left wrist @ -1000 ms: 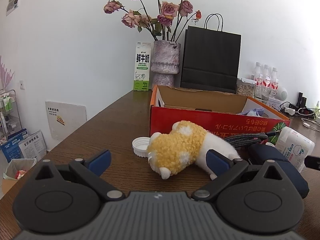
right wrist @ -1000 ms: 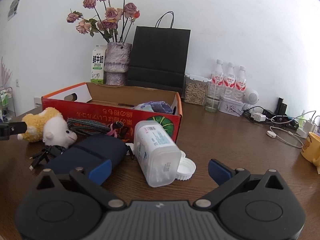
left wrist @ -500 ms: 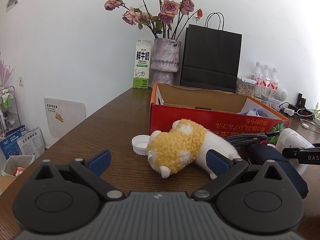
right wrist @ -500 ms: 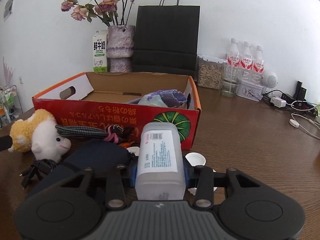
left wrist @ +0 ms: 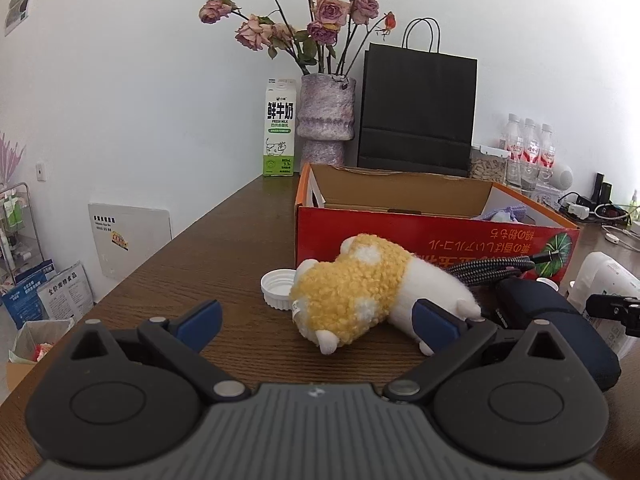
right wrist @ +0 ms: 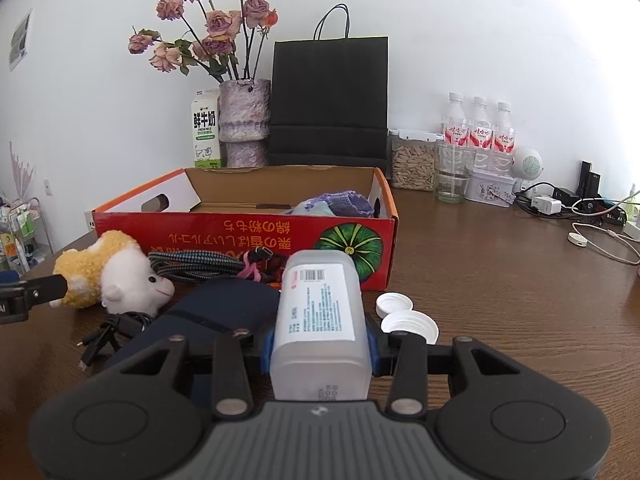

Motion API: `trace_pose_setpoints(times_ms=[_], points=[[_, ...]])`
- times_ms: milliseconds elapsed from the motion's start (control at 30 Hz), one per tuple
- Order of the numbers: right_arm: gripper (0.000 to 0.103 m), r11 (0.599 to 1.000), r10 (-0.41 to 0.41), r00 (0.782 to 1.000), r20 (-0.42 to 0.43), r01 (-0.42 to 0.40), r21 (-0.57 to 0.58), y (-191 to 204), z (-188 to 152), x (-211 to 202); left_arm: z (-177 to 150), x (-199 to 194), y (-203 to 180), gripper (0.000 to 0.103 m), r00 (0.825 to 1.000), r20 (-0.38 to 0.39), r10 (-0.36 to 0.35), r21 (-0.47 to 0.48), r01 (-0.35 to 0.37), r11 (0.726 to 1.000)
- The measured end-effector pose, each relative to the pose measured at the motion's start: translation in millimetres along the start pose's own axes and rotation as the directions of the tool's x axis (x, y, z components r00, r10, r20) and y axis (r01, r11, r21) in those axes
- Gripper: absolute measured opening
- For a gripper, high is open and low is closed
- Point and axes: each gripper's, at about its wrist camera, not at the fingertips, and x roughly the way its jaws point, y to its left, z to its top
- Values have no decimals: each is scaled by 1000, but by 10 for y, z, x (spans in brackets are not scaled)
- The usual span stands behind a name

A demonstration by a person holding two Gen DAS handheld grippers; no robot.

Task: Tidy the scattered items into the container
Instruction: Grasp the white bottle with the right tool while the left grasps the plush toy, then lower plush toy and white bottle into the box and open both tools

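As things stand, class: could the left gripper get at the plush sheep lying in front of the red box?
Probably yes. The left gripper is open and the plush sheep lies just ahead between its fingers, with bare table before it. Only the white cap and dark pouch crowd its sides.

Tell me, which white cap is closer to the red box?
The smaller white cap. It sits nearer the red box than the bigger white cap, which lies closer to the camera.
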Motion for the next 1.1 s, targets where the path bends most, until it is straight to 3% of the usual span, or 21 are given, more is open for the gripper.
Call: trace_pose_setpoints(times_ms=[133,267,367,433,500,567,633,667,833,1100], points=[[39,1000,-7,1000,2,7,13,-14,2,5,77,54,-11,103,1000,-16,-9,38,10,999],[40,1000,-8,1000,6,8,19,-17,-4,-3,203,195,-23,103,999,-41,7,137,-1,991],[40,1000,-7,1000,8,7,21,-24,-1,-5,239,323,35,103,998,-48,-44,152,51,987],[40,1000,-7,1000,8,7,21,-22,0,-2,262,425,104,102,990,-77,-114,127,123,984],[40,1000,-6,1000,5,6,20,-19,0,0,274,512,139,93,982,-113,-151,114,163,980],[40,1000,-6,1000,5,6,22,-19,3,1,270,593,182,71,973,-150,-176,87,190,978],[40,1000,-3,1000,7,3,24,-19,-1,-4,265,603,253,56,957,-172,-235,33,244,969],[40,1000,-3,1000,7,3,25,-18,-2,-6,260,591,262,52,957,-170,-236,31,244,969],[40,1000,0,1000,18,-1,30,-11,-6,-50,226,435,290,45,963,-147,-226,5,229,973],[40,999,6,998,62,-9,42,-41,72,-187,302,68,274,44,978,-26,-205,-16,205,979]])
